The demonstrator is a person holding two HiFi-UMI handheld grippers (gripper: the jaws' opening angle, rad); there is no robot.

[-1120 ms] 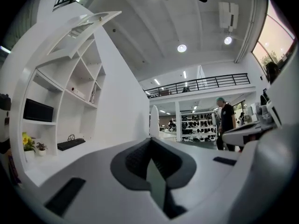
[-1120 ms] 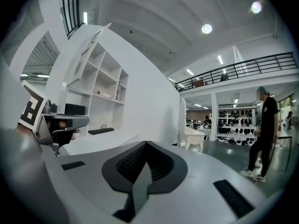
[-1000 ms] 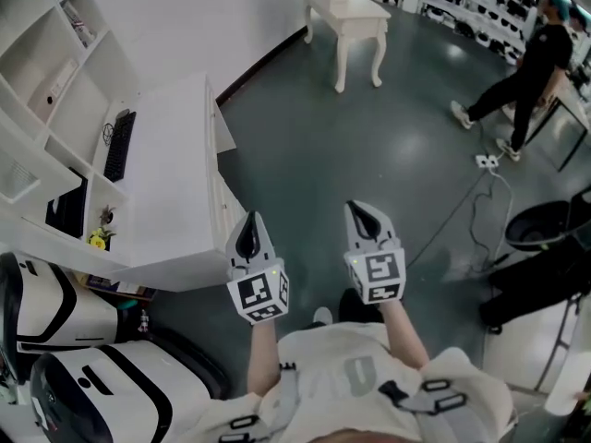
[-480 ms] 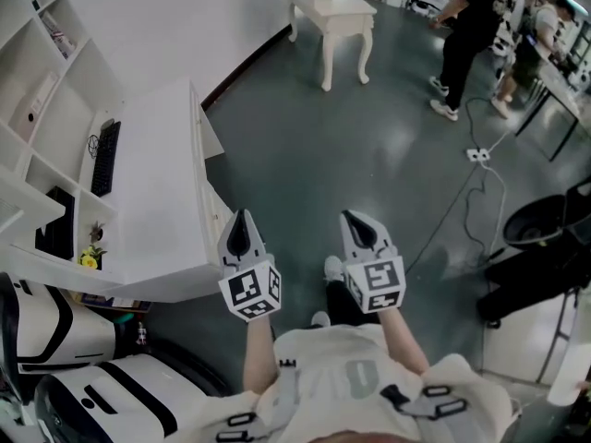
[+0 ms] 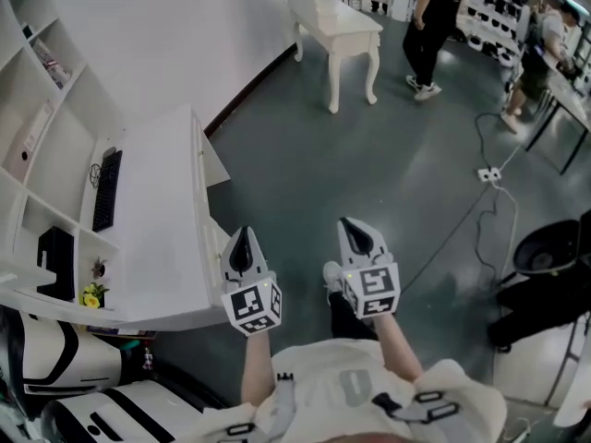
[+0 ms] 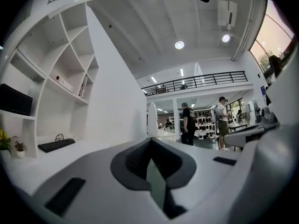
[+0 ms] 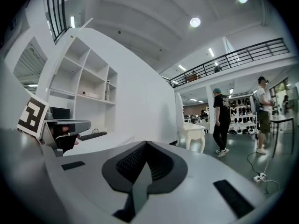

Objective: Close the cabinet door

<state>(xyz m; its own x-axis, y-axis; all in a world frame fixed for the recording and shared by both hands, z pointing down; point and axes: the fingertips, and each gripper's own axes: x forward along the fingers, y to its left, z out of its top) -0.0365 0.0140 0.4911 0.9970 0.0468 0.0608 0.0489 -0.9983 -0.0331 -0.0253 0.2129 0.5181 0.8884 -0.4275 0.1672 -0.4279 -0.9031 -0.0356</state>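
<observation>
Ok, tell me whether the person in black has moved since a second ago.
Yes. The person in black has walked from beside the floor power strip towards the white chair.

R claw shut, empty; white desk to left.

Keyboard on white desk, white chair well apart, pwr strip on floor at rt.
</observation>
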